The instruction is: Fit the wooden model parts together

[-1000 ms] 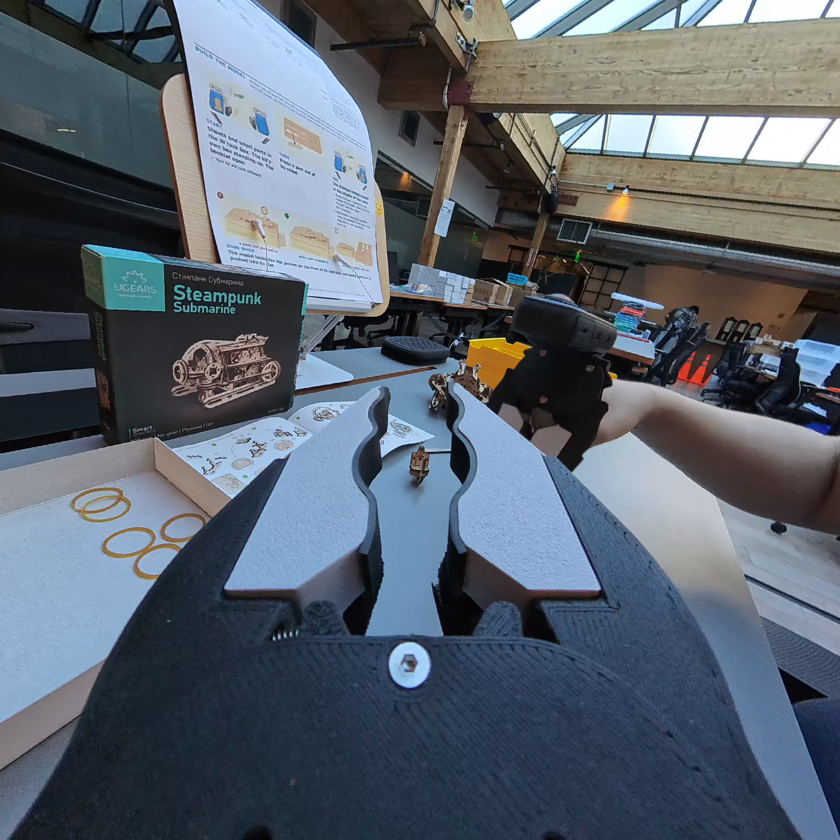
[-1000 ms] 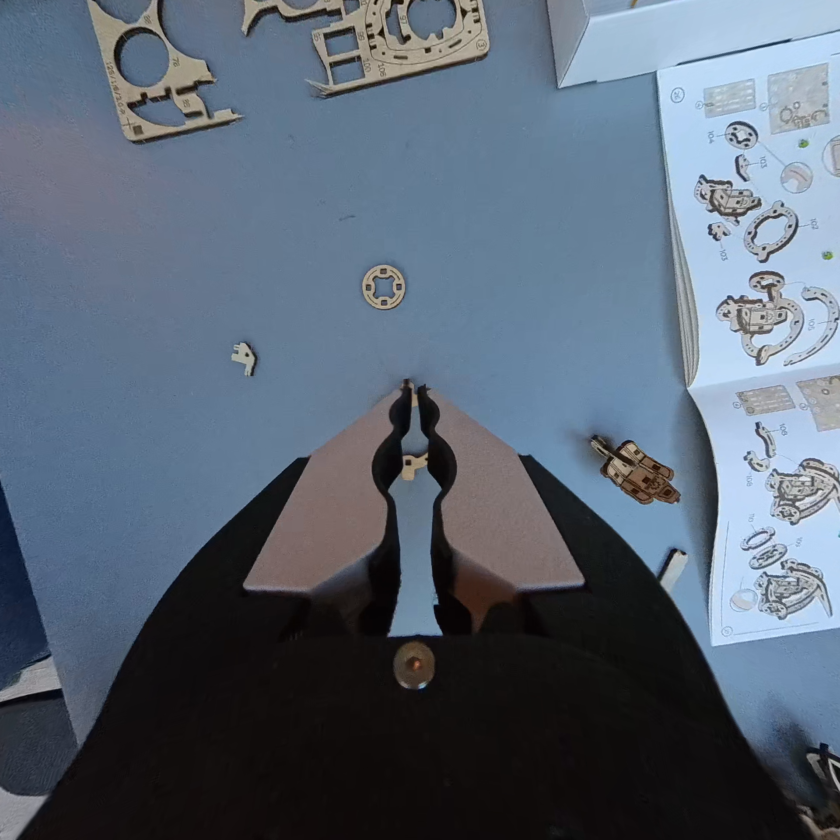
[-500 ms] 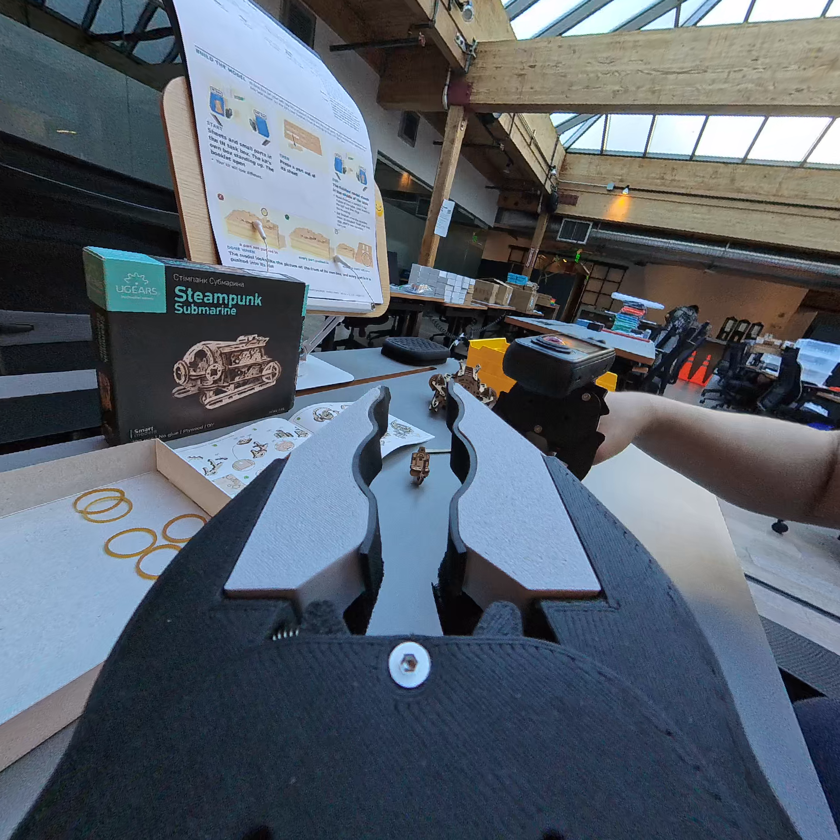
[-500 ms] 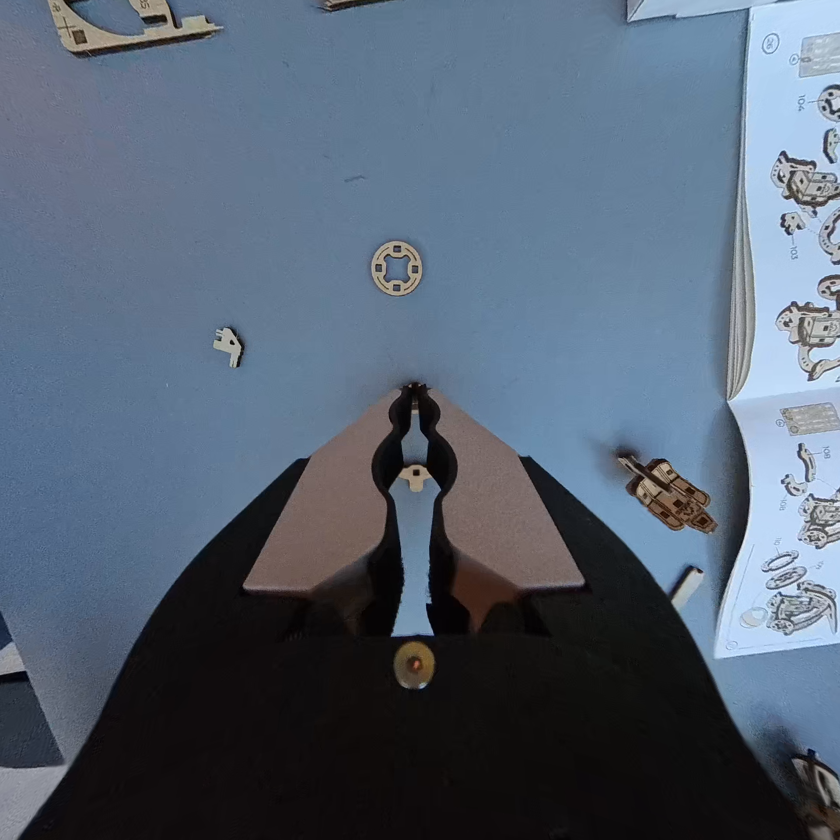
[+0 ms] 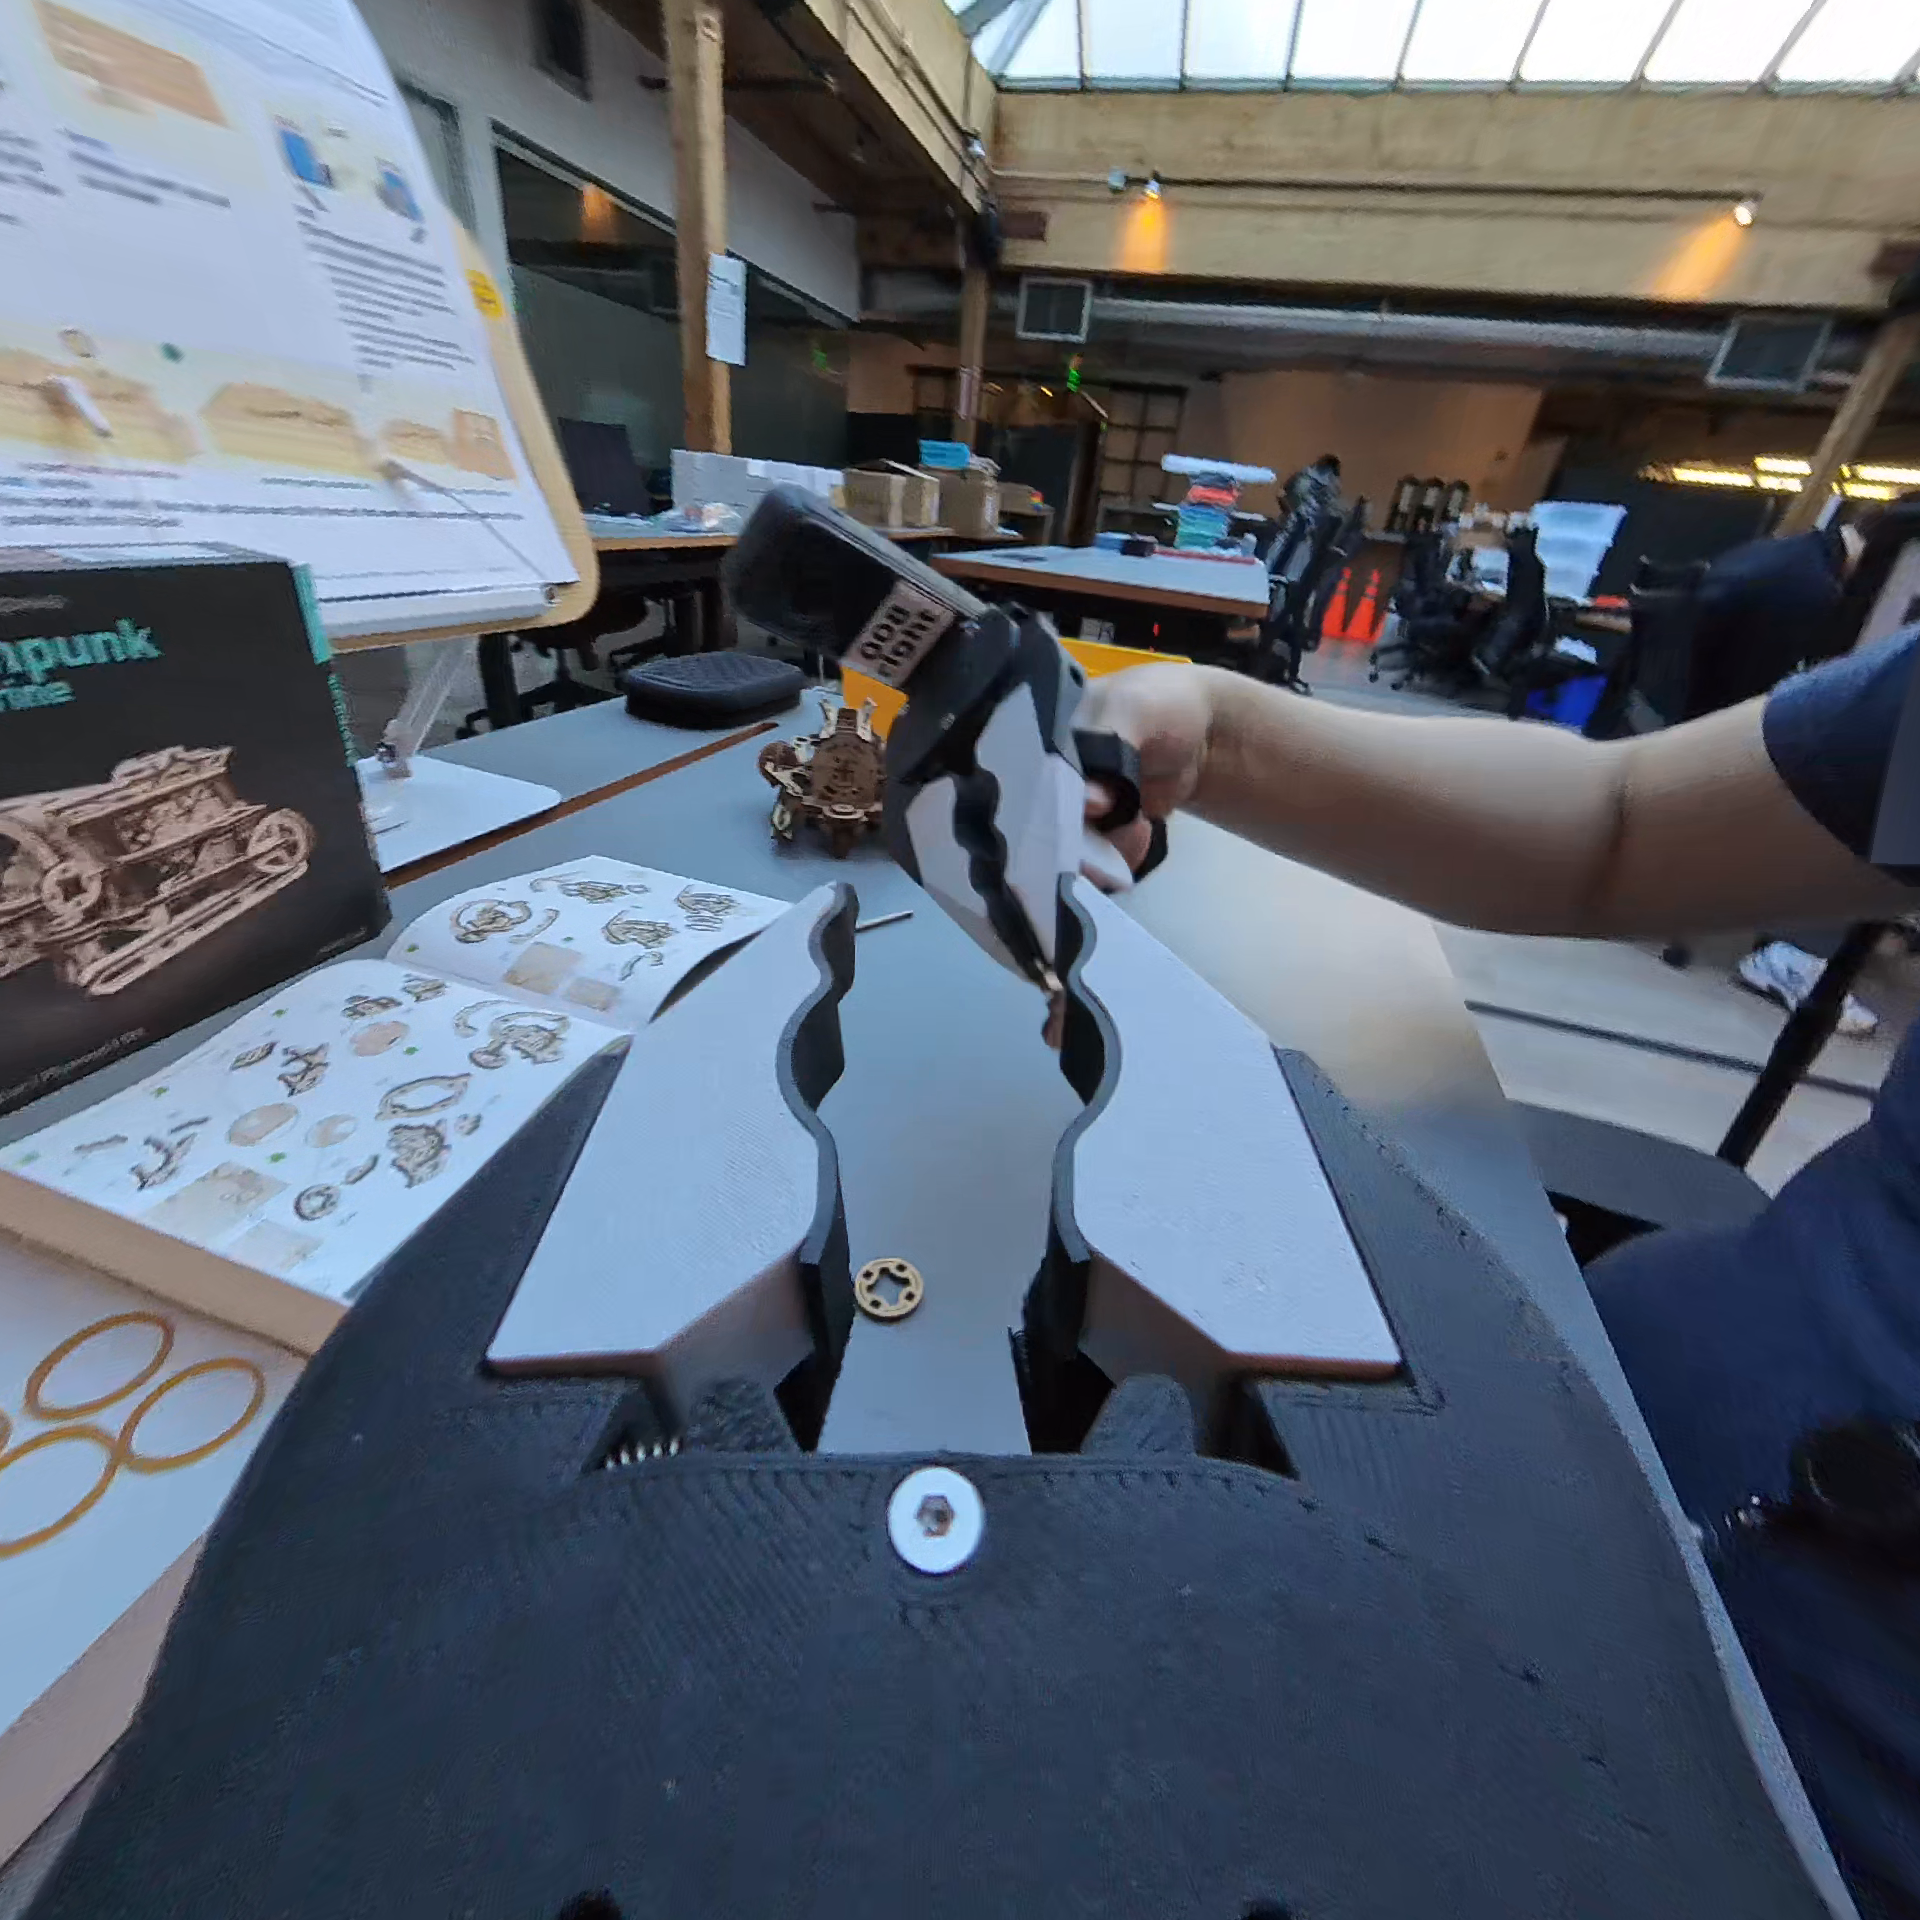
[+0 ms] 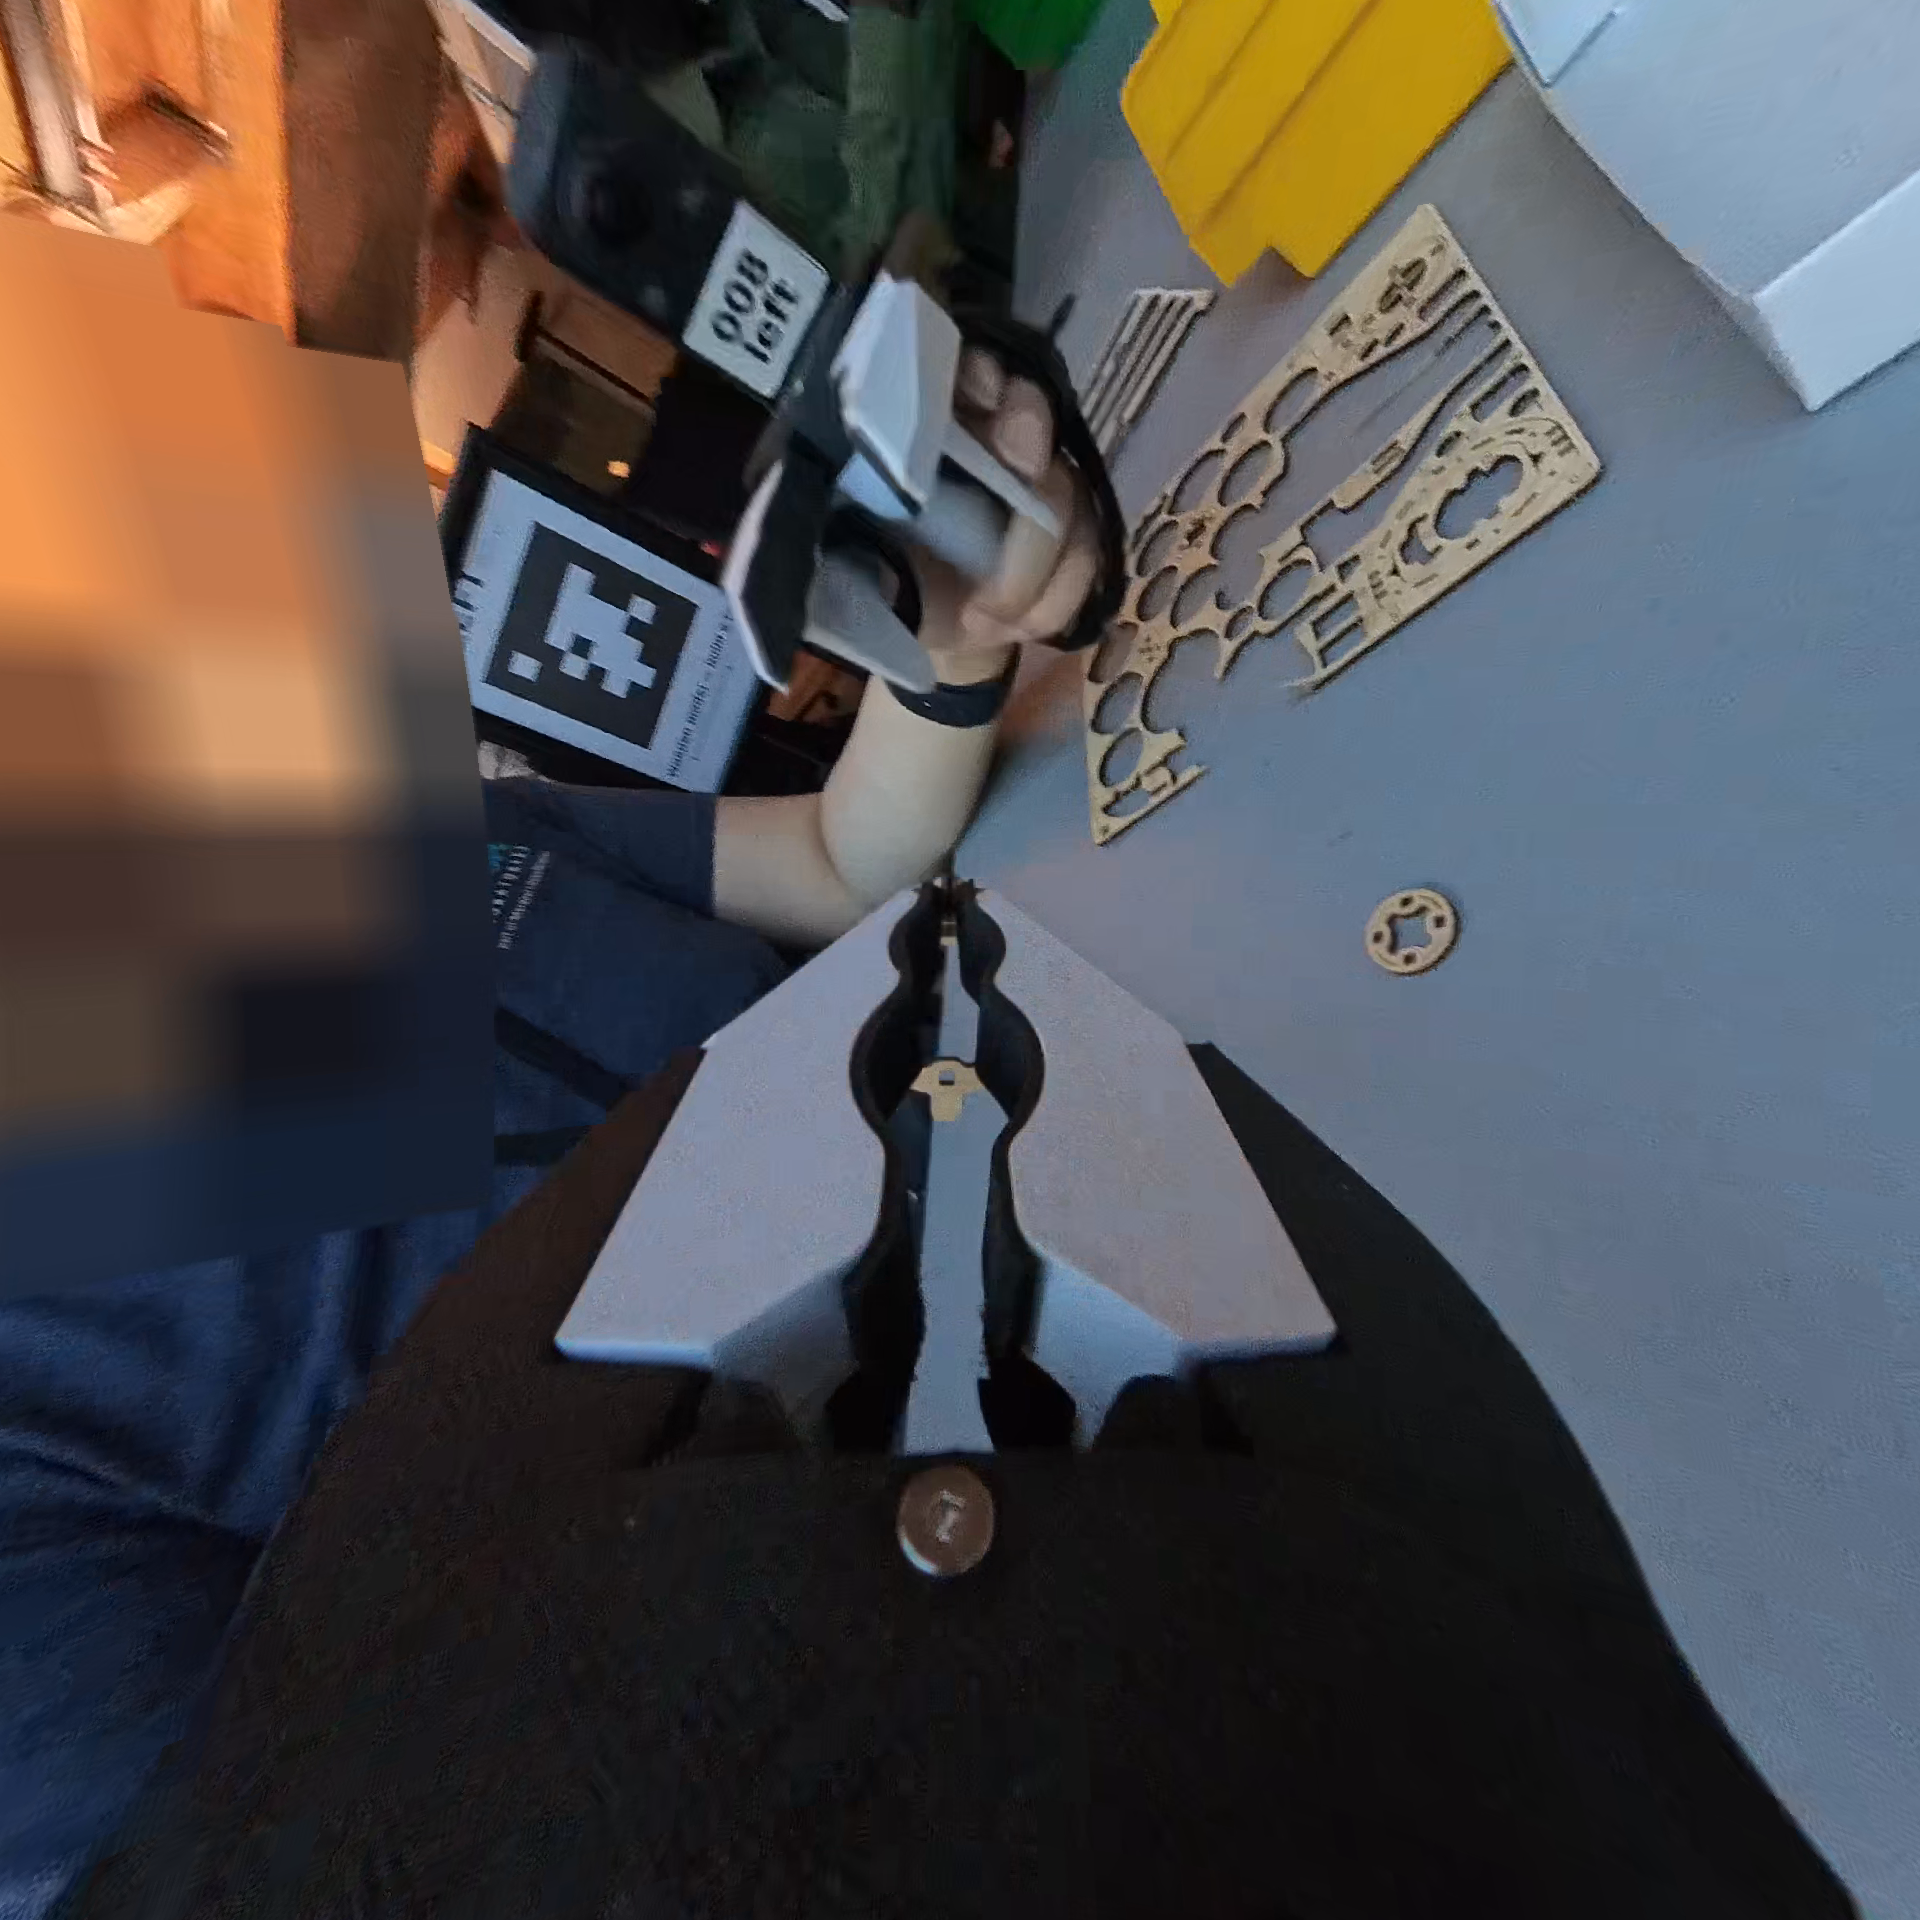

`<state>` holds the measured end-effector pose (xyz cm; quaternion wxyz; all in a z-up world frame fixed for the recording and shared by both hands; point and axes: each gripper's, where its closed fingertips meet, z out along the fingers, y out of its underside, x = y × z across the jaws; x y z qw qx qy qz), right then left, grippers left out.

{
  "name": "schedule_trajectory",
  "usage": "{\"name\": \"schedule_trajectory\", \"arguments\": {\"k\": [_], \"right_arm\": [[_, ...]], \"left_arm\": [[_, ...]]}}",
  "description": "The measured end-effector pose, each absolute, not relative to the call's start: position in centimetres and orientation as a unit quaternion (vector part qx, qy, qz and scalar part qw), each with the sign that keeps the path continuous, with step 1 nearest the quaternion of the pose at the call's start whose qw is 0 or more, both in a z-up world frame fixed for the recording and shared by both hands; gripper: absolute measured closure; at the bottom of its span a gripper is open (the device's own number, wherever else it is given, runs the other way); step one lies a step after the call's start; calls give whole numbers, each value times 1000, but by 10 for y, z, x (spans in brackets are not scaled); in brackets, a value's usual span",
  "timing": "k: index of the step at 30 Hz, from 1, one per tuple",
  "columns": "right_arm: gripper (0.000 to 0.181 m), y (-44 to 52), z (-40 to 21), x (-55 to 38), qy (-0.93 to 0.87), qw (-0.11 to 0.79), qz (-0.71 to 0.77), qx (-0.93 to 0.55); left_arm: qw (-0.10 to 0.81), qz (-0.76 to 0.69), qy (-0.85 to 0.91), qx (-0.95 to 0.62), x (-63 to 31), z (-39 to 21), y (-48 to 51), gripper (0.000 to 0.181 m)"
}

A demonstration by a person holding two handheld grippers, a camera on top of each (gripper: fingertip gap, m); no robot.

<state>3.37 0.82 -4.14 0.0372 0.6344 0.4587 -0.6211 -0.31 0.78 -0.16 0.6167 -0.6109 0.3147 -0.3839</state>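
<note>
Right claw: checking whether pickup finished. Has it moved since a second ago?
Yes. The right claw, shut on a small wooden part, lifted off the table and swung away from the ring.

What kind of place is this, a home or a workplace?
Probably a shared workshop or open office: rows of tables with office chairs, stacked boxes, and a skylight roof on timber beams.

Small tan wooden part (image 6: 943,1091) pinched upright; ring (image 6: 1411,932) flat on table.
</note>
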Motion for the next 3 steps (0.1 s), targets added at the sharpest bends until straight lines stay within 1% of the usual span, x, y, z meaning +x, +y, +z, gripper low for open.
{"name": "schedule_trajectory", "arguments": {"k": [3], "right_arm": [[180, 6, -11, 39, 410, 72, -696, 585]], "left_arm": [[608, -377, 349, -605, 11, -6, 0, 139]]}}
